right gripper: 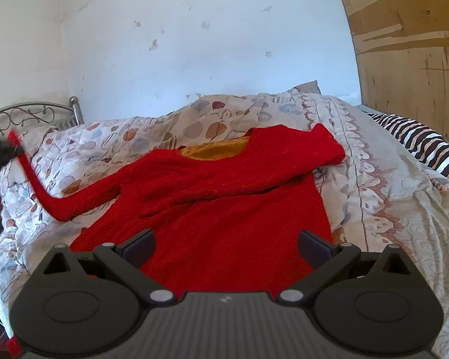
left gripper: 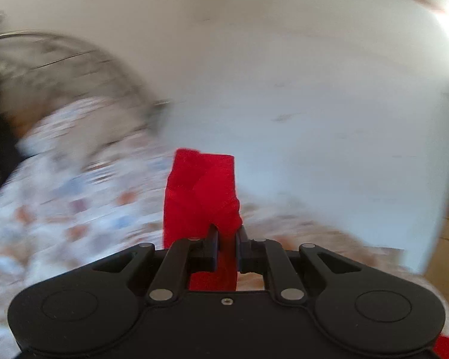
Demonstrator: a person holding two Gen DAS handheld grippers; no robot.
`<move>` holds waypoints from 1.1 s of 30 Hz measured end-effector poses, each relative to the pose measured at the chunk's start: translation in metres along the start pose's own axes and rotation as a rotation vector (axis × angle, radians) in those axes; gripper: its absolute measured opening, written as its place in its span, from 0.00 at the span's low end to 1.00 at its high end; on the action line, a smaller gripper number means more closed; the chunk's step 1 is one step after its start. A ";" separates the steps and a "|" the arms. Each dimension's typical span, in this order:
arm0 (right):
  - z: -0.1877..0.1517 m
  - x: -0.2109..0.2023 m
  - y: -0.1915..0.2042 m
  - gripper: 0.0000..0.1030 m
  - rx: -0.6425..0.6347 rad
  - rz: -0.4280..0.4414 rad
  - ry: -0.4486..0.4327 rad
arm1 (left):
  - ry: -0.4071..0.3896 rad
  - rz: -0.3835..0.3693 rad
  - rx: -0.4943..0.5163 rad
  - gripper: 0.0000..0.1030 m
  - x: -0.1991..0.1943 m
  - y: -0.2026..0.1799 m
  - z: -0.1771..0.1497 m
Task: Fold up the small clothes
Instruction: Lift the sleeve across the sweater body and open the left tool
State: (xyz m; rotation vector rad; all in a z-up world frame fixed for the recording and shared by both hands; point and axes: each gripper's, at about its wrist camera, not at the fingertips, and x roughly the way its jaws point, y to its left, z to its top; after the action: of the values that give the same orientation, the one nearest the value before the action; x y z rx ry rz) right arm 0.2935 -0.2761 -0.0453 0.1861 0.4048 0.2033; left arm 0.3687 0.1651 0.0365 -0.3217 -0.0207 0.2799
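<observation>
Red sweater (right gripper: pixel 218 197) flat on the quilt (right gripper: pixel 374 179), one sleeve (right gripper: pixel 42 191) lifted.

Only the right view shows the whole garment and that sleeve rising left to the blurred left gripper (right gripper: pixel 3 149). The left view shows the cuff (left gripper: pixel 200 191) clamped by the left gripper (left gripper: pixel 227 239), though its background is smeared. The right gripper (right gripper: pixel 226 248) hangs spread wide above the hem, empty.

From my left wrist feed, heavy motion blur smears the bedding (left gripper: pixel 60 197) and the metal bed frame (left gripper: pixel 74 59), with white glare blown out at 2 o'clock. My right wrist feed is sharp, evenly daylit, soft-shadowed; fisheye bends the wooden panel (right gripper: pixel 410 59) at 2 o'clock.
</observation>
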 end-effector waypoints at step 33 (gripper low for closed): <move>-0.005 -0.017 -0.056 1.00 0.080 -0.171 -0.034 | 0.497 -0.700 0.208 0.82 -0.007 -0.164 -0.140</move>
State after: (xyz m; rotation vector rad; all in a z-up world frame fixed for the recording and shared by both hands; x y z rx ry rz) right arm 0.2848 -0.3336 -0.0557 0.2324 0.3936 0.0157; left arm 0.4153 -0.0288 -0.0443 -0.1540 0.3780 -0.4945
